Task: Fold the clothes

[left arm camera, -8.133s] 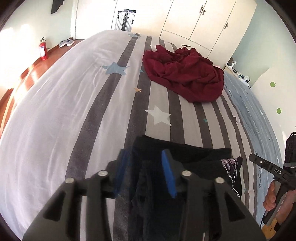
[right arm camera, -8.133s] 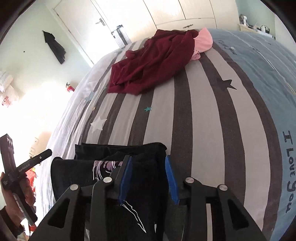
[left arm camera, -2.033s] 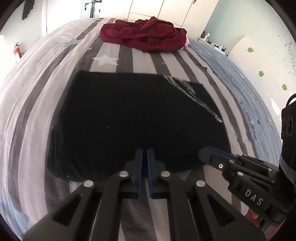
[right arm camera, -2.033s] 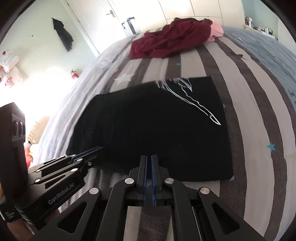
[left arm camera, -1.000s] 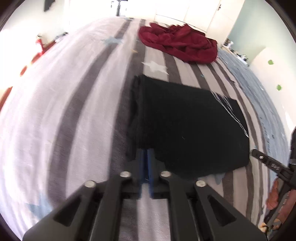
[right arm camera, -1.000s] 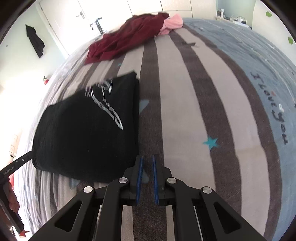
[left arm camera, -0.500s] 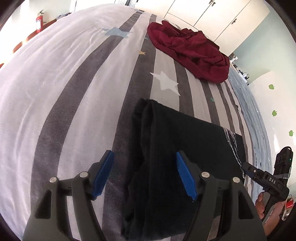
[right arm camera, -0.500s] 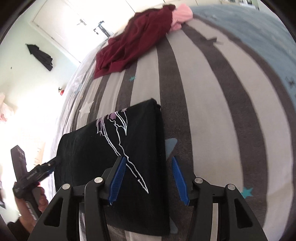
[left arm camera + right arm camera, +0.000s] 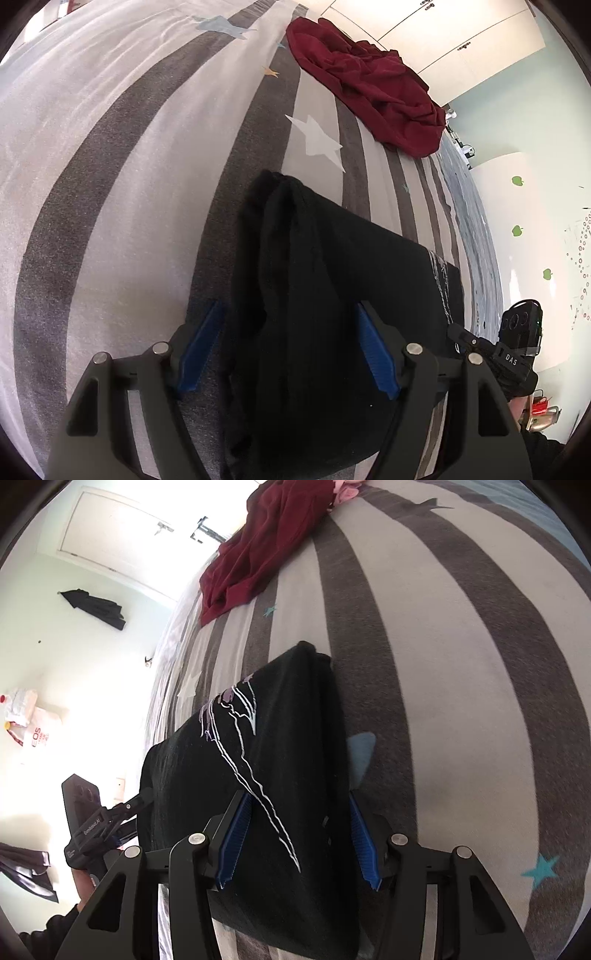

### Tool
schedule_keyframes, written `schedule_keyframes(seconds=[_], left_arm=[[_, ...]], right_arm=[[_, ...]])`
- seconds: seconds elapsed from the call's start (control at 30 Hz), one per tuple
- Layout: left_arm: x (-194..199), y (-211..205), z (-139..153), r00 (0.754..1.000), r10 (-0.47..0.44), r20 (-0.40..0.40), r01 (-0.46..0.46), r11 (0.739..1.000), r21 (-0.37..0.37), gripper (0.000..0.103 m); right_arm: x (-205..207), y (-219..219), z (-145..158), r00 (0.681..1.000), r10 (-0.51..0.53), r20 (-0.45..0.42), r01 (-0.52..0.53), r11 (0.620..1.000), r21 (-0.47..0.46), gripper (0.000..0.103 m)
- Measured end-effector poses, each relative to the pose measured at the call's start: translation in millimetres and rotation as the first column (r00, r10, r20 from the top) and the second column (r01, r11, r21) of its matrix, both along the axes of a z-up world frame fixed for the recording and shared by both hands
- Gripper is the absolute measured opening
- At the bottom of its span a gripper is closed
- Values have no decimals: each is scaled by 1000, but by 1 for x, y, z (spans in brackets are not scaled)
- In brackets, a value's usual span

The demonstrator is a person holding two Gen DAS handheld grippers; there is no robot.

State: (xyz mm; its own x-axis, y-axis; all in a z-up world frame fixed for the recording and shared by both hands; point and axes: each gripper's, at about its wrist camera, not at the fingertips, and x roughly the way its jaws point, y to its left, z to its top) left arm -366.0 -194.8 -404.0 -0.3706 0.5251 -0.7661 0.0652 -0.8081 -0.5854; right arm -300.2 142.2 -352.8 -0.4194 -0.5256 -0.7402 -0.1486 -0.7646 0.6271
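Note:
A folded black garment (image 9: 332,277) with a white line print (image 9: 240,734) lies flat on the striped bed cover (image 9: 110,166). My left gripper (image 9: 288,350) hovers low over its left end, jaws opening, with the thick folded edge between the blue pads (image 9: 199,347), which do not press on it. My right gripper (image 9: 299,840) stands open over the garment's right end, its pads (image 9: 364,842) on either side of the edge. Each gripper shows in the other's view, the right gripper (image 9: 491,358) at the far right and the left gripper (image 9: 110,819) at the far left.
A crumpled maroon garment (image 9: 369,85) lies further up the bed, with something pink (image 9: 345,489) beside it. White wardrobe doors (image 9: 443,37) stand beyond the bed. A dark coat (image 9: 96,607) hangs on the wall near a white door (image 9: 110,528).
Both grippers went from shut to open. They moved apart to opposite ends of the black garment and dropped closer over it, so its edges now lie between the jaws.

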Motion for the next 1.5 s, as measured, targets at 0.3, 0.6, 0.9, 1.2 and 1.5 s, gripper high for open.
schedule_keyframes(seconds=[0.3,0.6,0.9,1.2,1.5], left_arm=[[-5,12,2,999,-33,30,33,999,-7,58],[10,7,18,998,9,-57,-8,1000,12,27],[-27,-47,68,988,-43,-145,59,992,112,24],[-140,-198,104,971,-44,-234,45,999,3,24],[-243,-320,67,986,14,-169,-27,997,-76,24]], right_arm=[[-21,-11,-11,994,106,18,-105,992,-70,38],[-18,-16,5,995,98,-17,-98,994,-42,12],[-21,-57,74,997,-37,-63,40,998,54,11],[-150,-187,99,982,-24,-188,19,999,-32,11],[-303,-306,39,985,19,-170,-35,995,-94,11]])
